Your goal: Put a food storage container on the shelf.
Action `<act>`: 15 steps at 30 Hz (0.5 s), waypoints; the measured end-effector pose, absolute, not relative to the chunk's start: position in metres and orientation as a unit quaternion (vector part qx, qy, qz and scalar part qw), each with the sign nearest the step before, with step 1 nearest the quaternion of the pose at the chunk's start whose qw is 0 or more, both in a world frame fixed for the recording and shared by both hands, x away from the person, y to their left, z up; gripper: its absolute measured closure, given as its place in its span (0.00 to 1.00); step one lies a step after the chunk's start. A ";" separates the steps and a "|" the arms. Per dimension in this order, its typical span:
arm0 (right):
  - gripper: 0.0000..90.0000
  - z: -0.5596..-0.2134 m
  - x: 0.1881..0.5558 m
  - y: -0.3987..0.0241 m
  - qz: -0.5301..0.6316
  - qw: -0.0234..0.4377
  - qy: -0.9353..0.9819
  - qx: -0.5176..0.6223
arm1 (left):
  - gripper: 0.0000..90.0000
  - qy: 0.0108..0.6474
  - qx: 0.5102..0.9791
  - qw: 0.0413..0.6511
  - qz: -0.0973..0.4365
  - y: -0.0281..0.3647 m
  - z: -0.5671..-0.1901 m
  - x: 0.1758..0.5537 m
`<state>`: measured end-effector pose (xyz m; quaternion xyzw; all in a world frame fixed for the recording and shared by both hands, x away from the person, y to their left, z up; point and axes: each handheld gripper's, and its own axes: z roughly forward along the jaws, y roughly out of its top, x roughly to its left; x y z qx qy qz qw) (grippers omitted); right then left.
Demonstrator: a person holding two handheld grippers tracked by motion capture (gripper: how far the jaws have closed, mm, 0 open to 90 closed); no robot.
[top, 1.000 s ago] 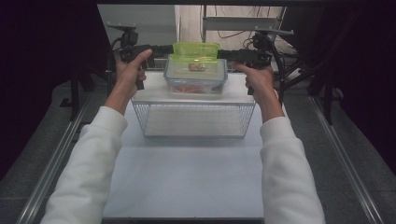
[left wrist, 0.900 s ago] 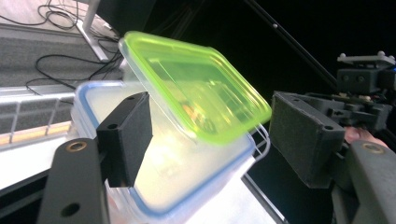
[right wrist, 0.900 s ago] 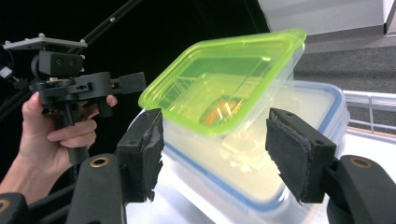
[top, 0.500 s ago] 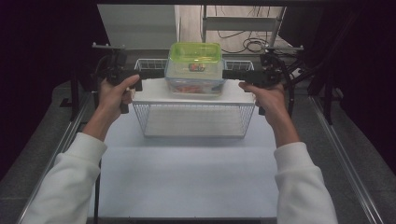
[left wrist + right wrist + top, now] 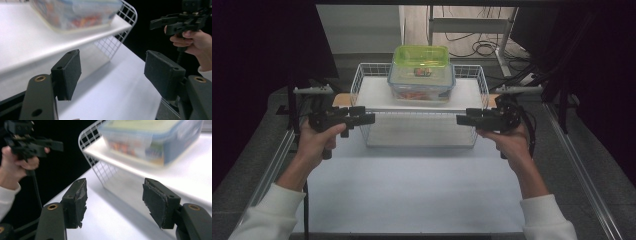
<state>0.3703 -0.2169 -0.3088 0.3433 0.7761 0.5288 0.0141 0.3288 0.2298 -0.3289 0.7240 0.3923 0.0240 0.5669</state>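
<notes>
Far edge of the table: a white wire basket (image 5: 419, 112) stands there, a white board (image 5: 377, 95) laid across its top.
Container: a clear box with a green lid (image 5: 421, 74) sits on the board toward its far edge, coloured contents inside, too blurred to name.
Left gripper (image 5: 362, 119): held just off the basket's near-left corner, jaws wide apart, empty.
Right gripper (image 5: 467, 120): just off the near-right corner, jaws likewise spread, empty.
Step in hand: judged as a two-handed approach, grippers facing each other across the basket.
Next move: probably closing in level from both sides onto board or box, evenly, lest it tip.
</notes>
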 end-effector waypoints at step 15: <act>0.40 -0.390 0.321 -0.228 0.460 0.016 0.824 0.331 | 0.32 0.402 0.761 0.508 0.031 0.227 -0.411 0.270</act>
